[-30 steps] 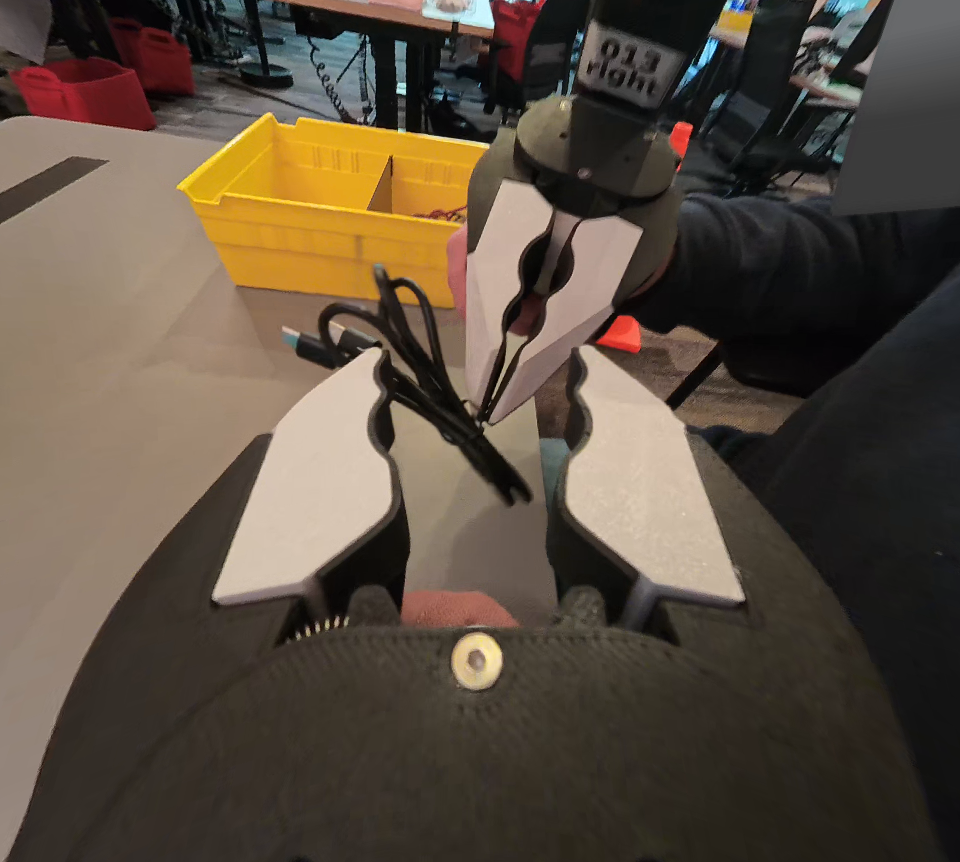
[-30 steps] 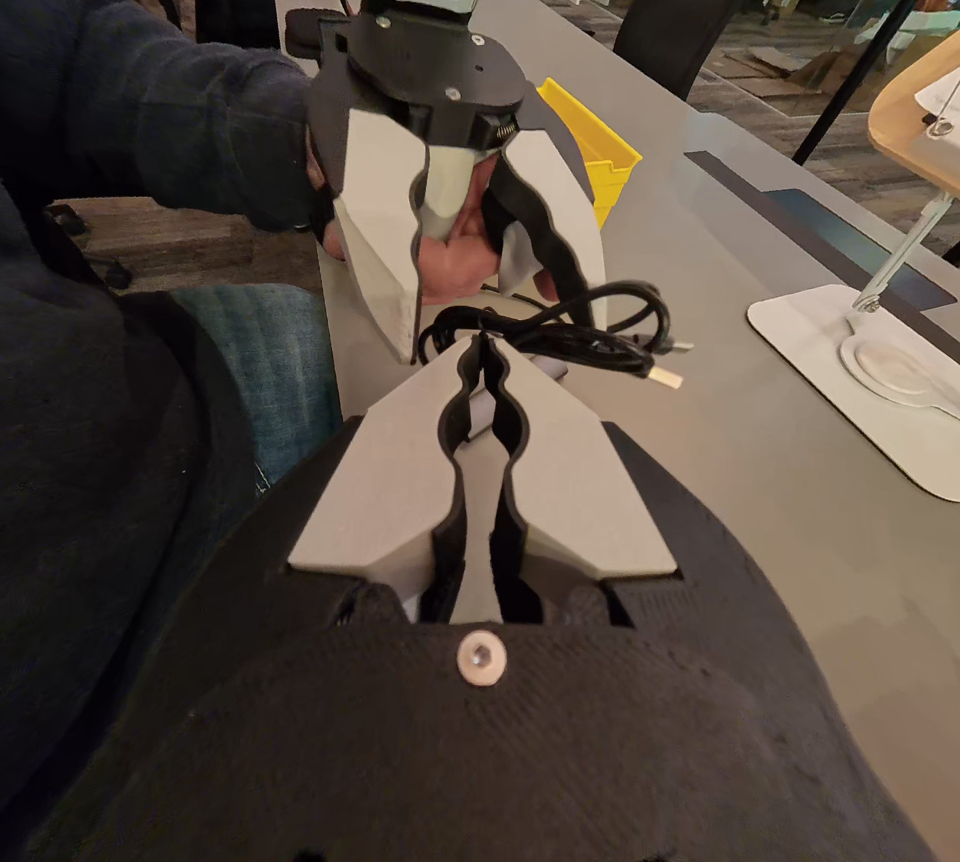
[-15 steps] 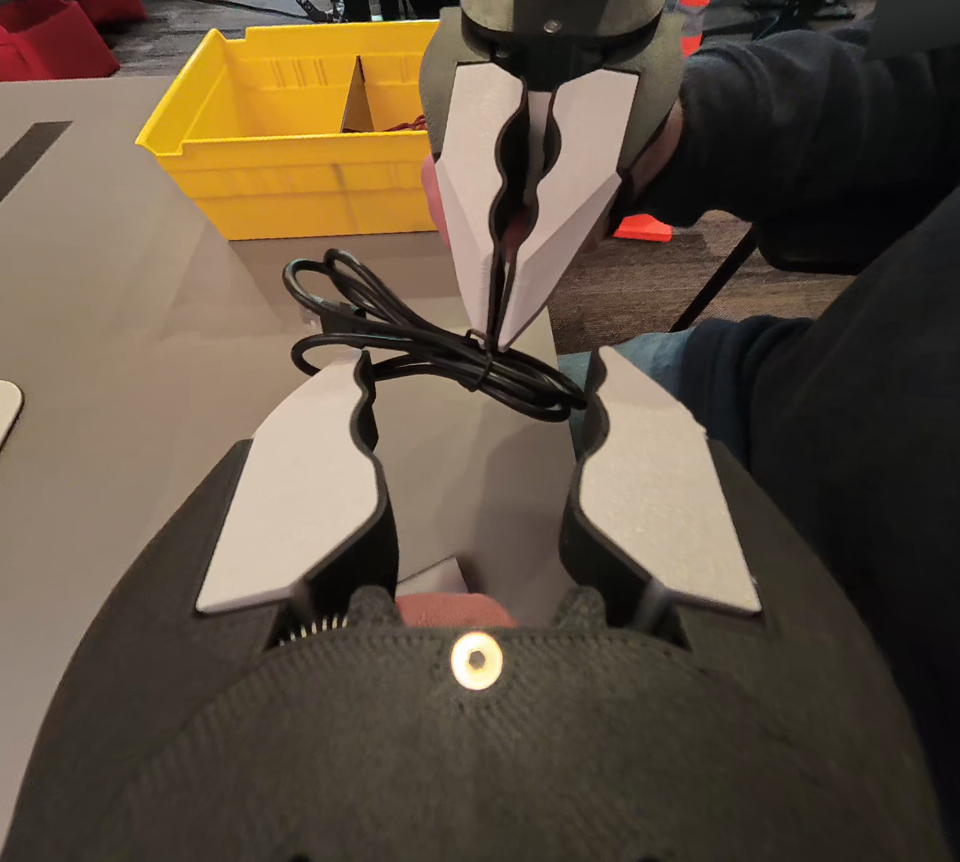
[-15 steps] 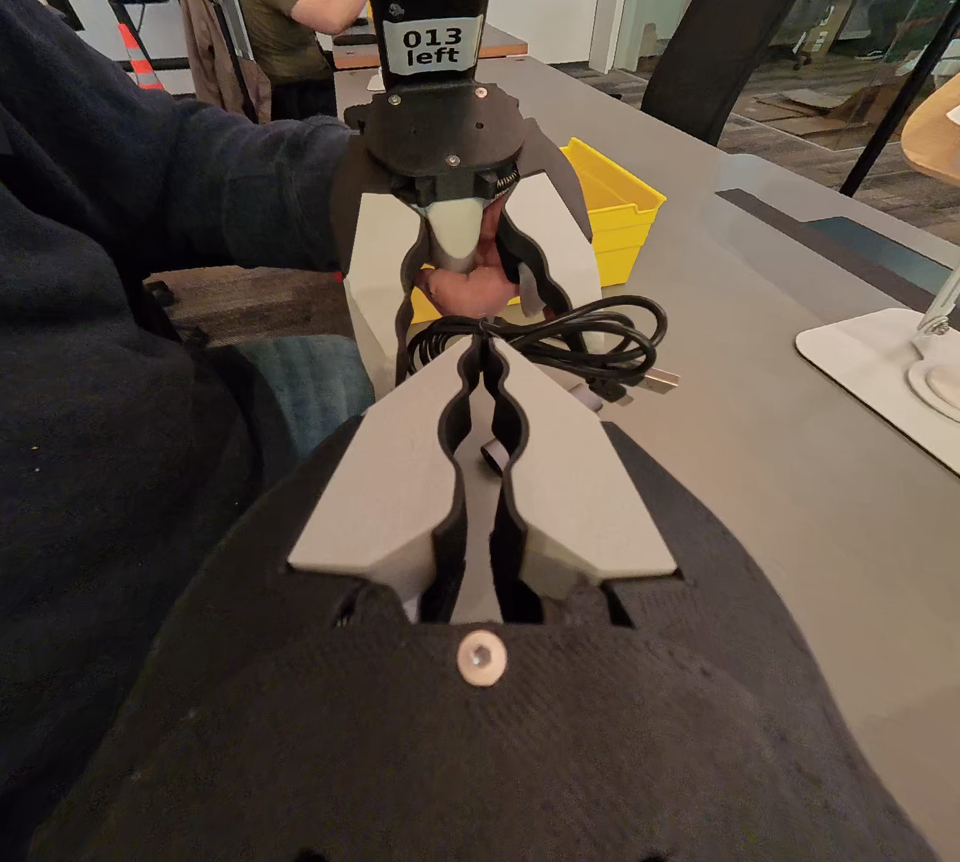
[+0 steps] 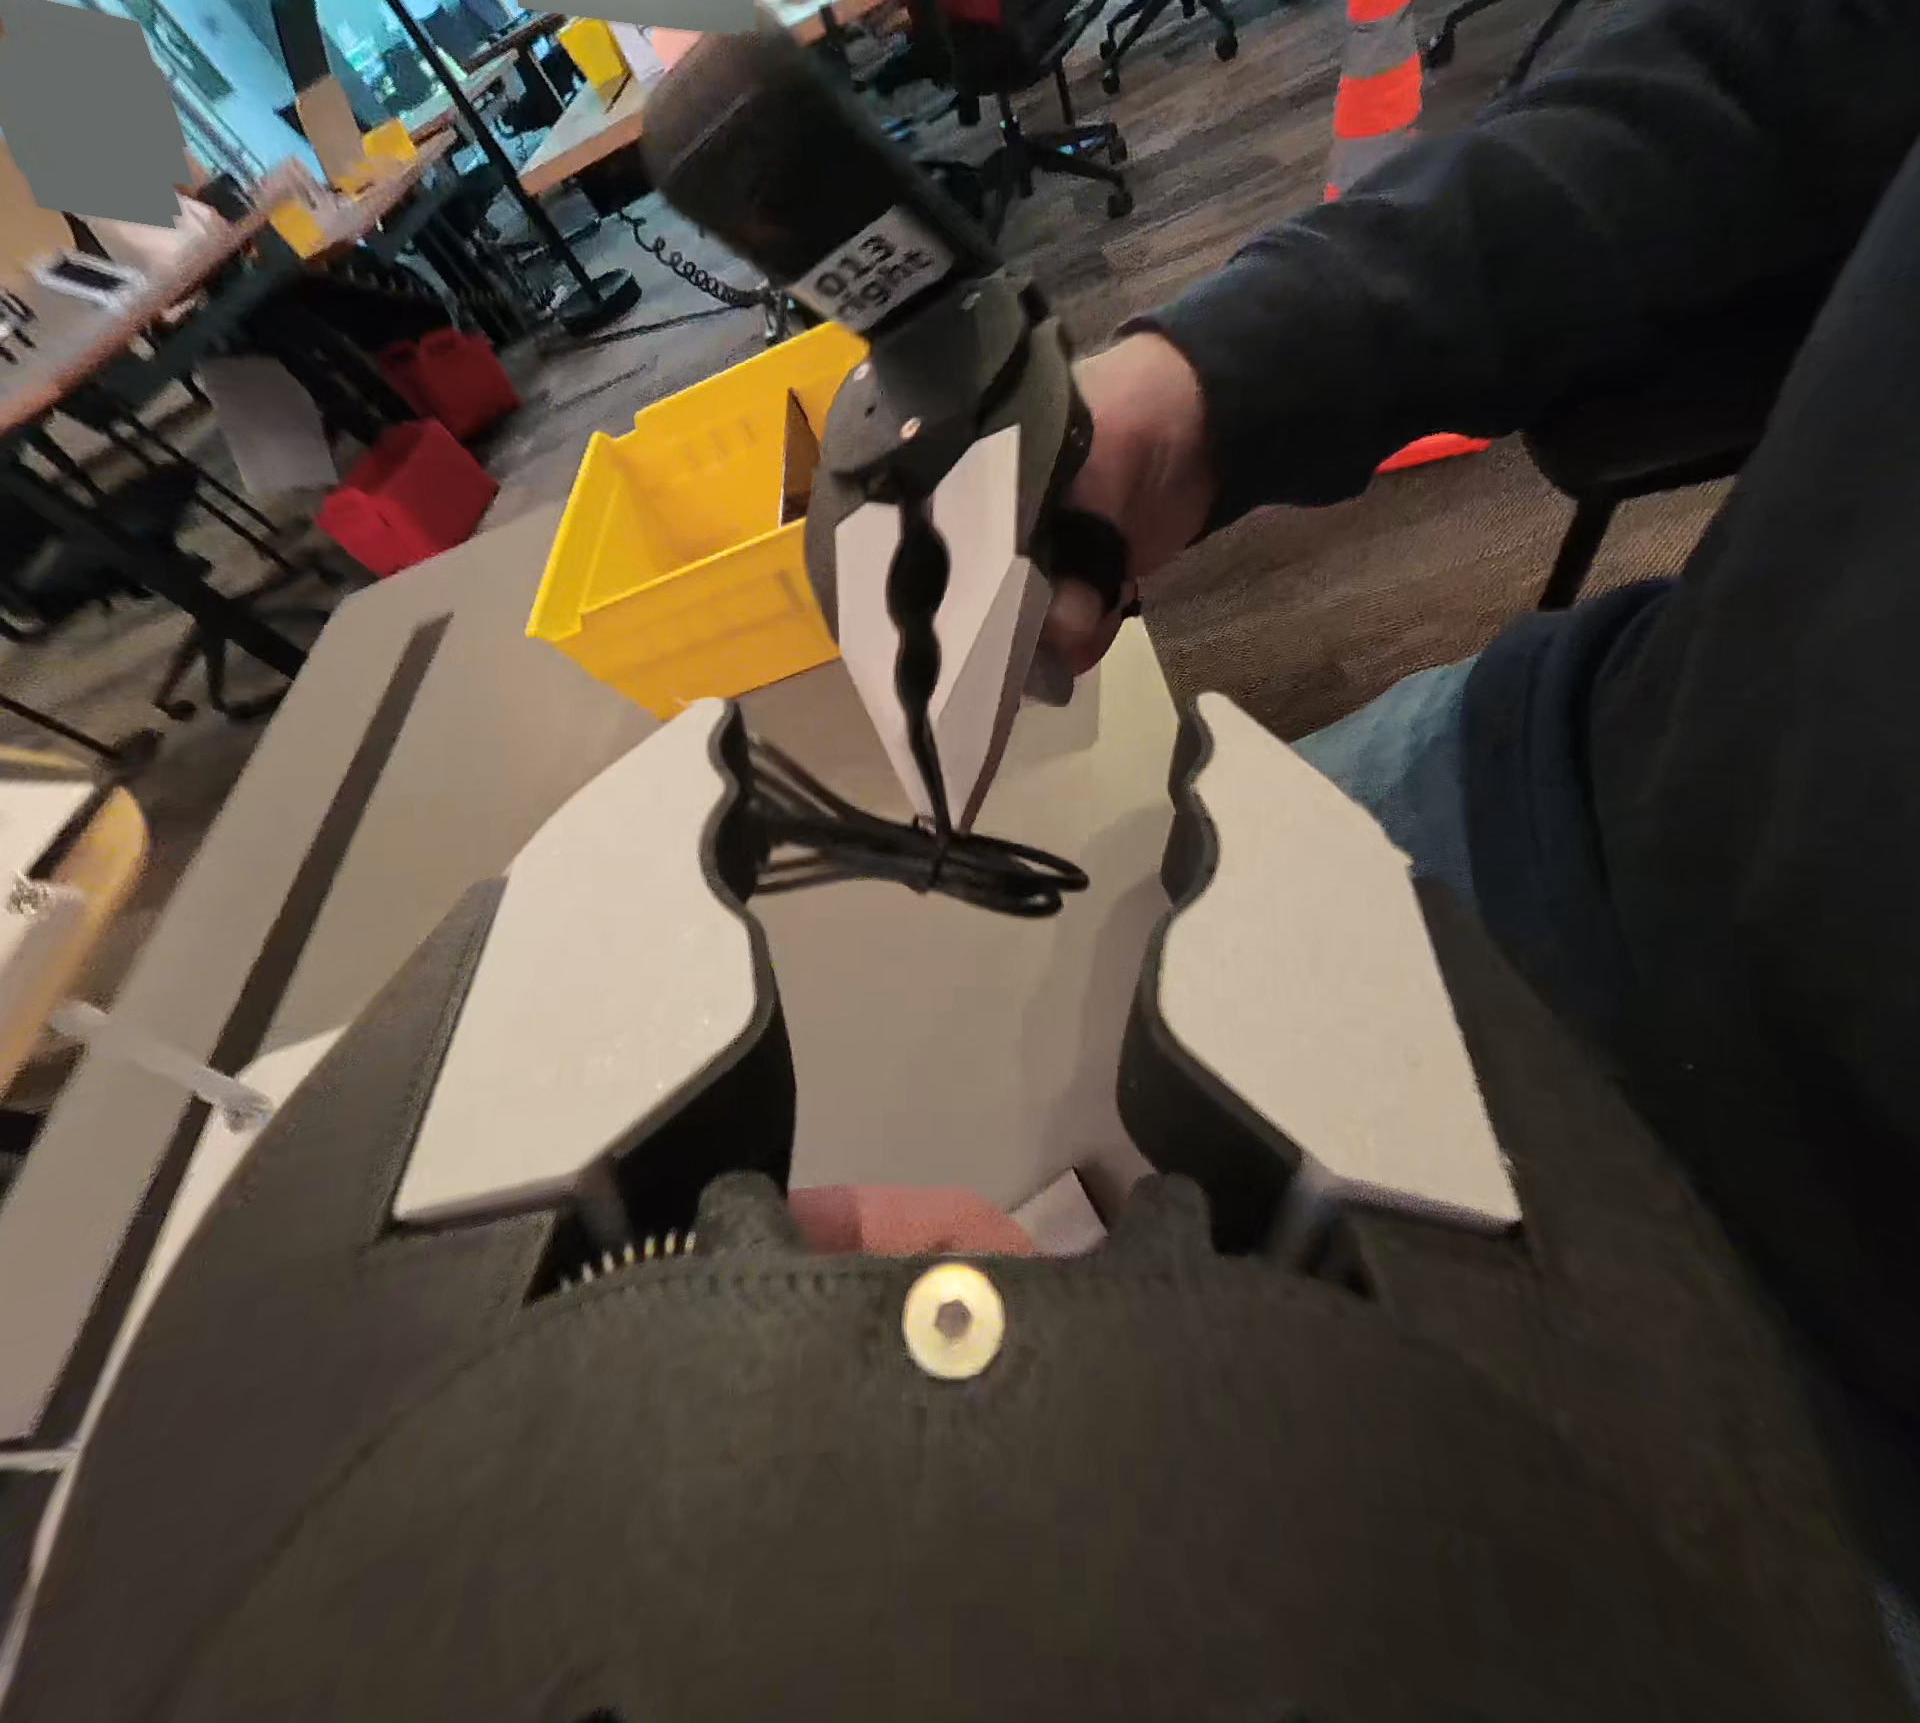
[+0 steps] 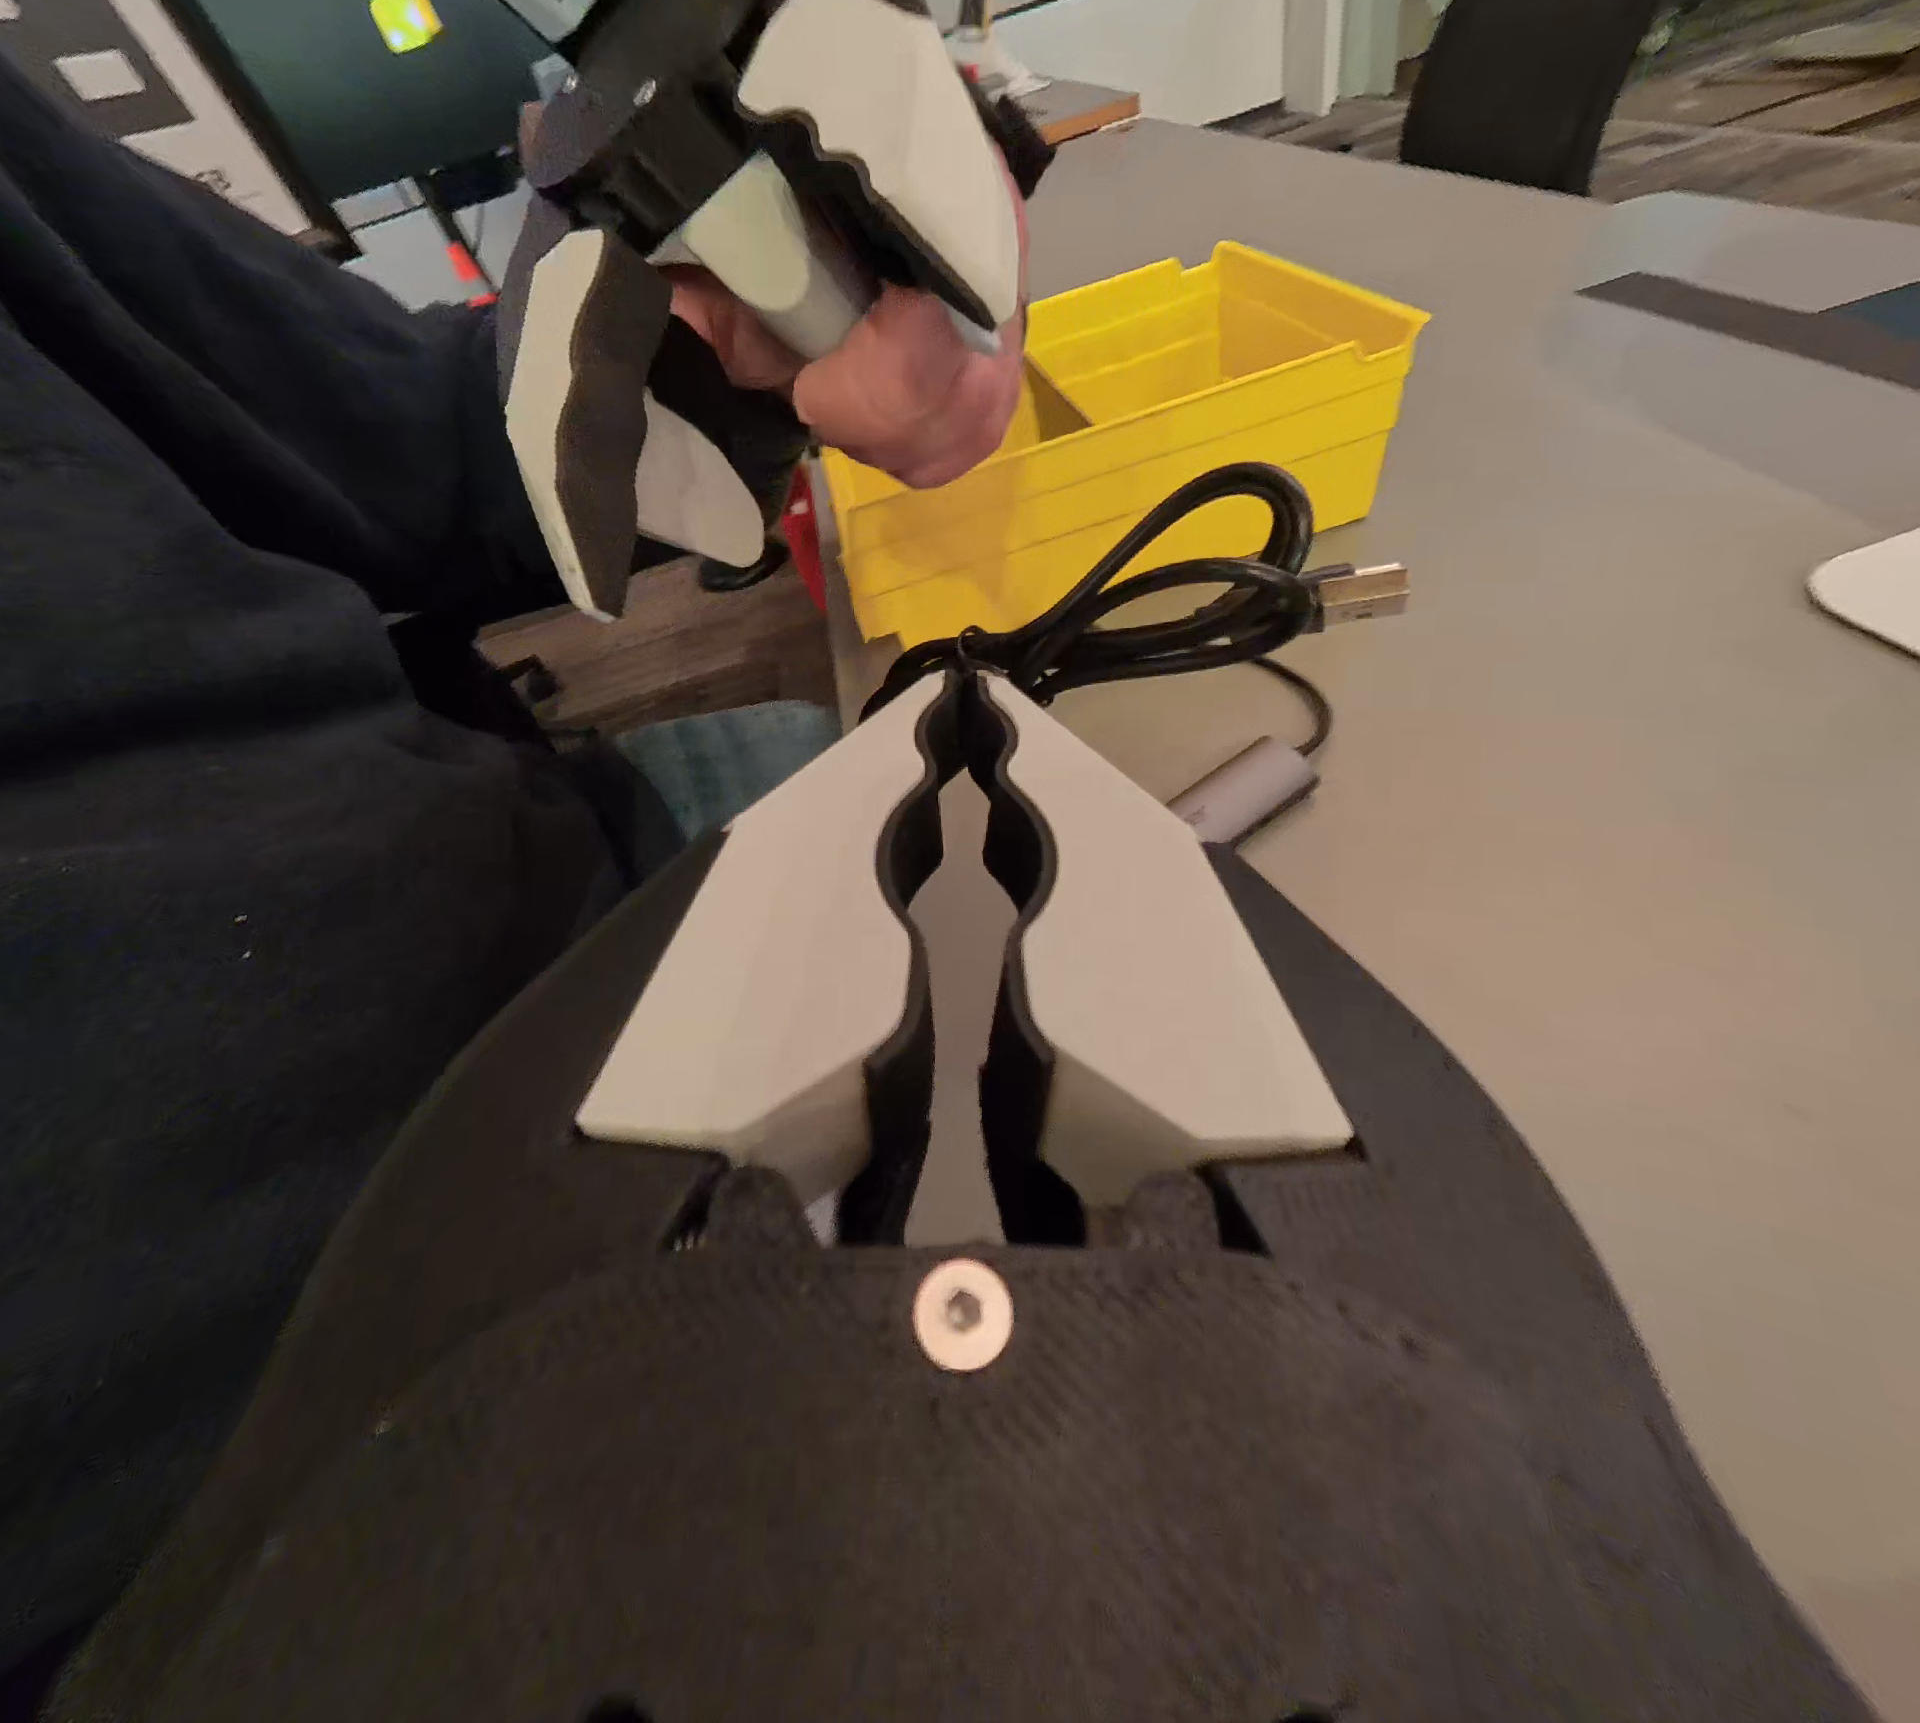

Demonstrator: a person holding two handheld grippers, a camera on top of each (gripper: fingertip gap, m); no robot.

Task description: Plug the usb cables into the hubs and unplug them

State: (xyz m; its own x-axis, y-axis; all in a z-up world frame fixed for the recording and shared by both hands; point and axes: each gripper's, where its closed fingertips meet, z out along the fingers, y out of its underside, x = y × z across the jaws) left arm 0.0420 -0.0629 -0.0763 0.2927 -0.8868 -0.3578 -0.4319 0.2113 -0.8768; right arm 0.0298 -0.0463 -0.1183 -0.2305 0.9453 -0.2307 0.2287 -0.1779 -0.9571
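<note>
My right gripper (image 6: 961,686): fingers pinched on the coiled black usb cable (image 6: 1174,603), lifted above the grey worktop (image 6: 1558,842). My left gripper (image 5: 961,738): fingers wide apart, empty. Hub (image 6: 1247,785) lies beneath the cable.

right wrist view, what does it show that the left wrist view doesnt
Only the right wrist view shows the cable's silver USB plug and a grey hub lying on the table. Only the left wrist view shows an orange traffic cone and office chairs. Both show the right gripper shut on the coiled black USB cable, the open left gripper and the yellow bin.
</note>
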